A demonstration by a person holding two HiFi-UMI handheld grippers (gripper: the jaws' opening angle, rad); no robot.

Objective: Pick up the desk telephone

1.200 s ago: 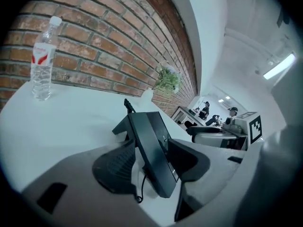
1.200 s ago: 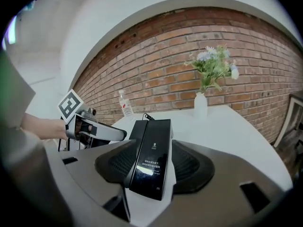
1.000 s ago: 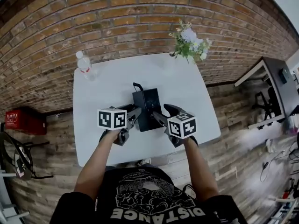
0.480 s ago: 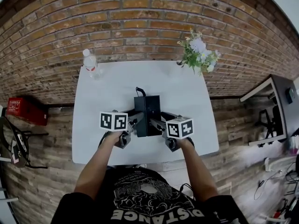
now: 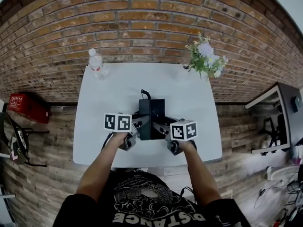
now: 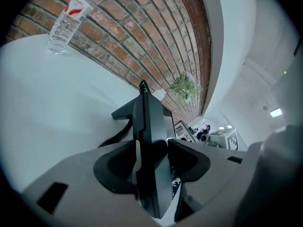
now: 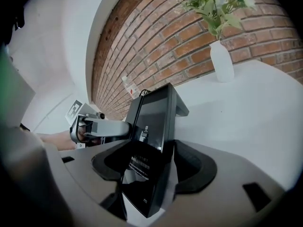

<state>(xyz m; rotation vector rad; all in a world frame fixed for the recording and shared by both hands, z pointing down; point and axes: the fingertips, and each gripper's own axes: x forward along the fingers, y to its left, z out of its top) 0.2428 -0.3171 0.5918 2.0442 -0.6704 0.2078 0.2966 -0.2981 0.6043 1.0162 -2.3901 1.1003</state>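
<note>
Phone (image 5: 152,113) mid-table (image 5: 113,89), between both claws. Long axis runs away from the person toward the wall (image 5: 142,27), cord (image 5: 143,93) at the far end. Left claw (image 5: 138,125) clamped on its left edge. Right claw (image 5: 160,126) jaws have just been opening, now wide, straddling the right edge.

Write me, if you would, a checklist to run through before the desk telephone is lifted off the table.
1. Is the left hand-held gripper clamped on the desk telephone? Ok: both pads meet its thin edge.
2. Is the right hand-held gripper clamped too? Not ok: its jaws have just been opening and stand wide, with the telephone between them but not visibly squeezed.
3. Is the coiled cord free to follow? Cannot tell: its far end is hidden.
4. Are the water bottle and the vase of flowers out of the way? Ok: both stand at the far edge of the table, apart from the telephone.
5. Is the telephone level in the grip? Cannot tell.
</note>
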